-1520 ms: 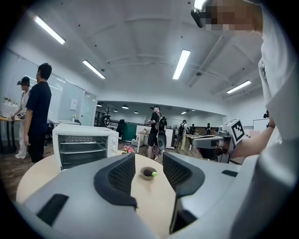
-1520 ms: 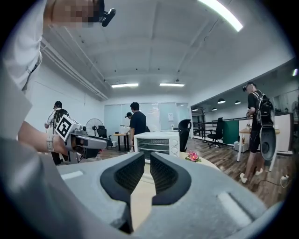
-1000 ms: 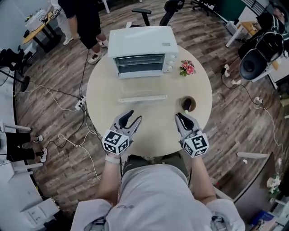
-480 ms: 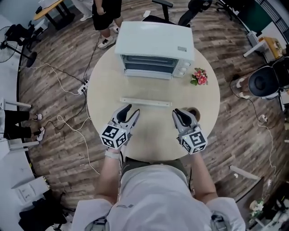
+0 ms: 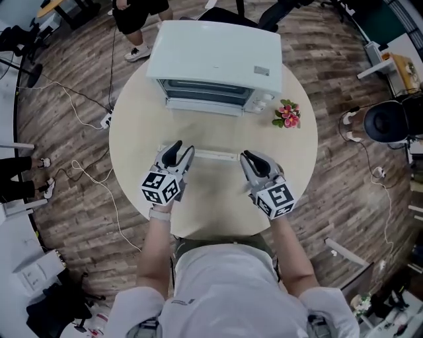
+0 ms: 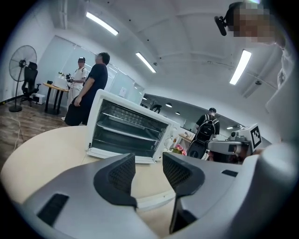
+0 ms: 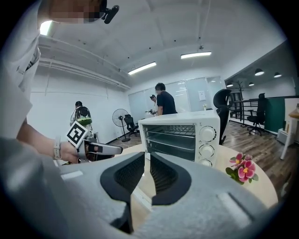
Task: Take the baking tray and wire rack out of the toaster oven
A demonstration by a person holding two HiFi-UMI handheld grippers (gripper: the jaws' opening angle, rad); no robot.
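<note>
The toaster oven (image 5: pixel 215 56) stands at the 12 o'clock edge of the round desk (image 5: pixel 211 204), its front facing the person. Looking along the jaws, I can see level shelves of thin bars inside its cavity (image 6: pixel 122 130). The wire rack and the baking tray are in there, but I cannot tell one from the other.

A white bar (image 5: pixel 215 156) lies across the desk between the oven and the two tools. Whether it belongs to the oven door is hard to make out, and both of its ends are covered in the head view.

The left gripper (image 5: pixel 180 149) is held at about 8 o'clock from the desk's middle, with its jaws released, well parted and nothing between them (image 6: pixel 148 161). The right gripper (image 5: pixel 250 158) is at about 4 o'clock. Its jaws are only narrowly parted, empty, with the desk showing through the slit (image 7: pixel 147 161).

Pink flowers (image 5: pixel 288 113) sit at 2 o'clock, just beside the oven's knob side. A bystander (image 5: pixel 135 13) past the desk's 11 o'clock side is cut off at the frame's top.
</note>
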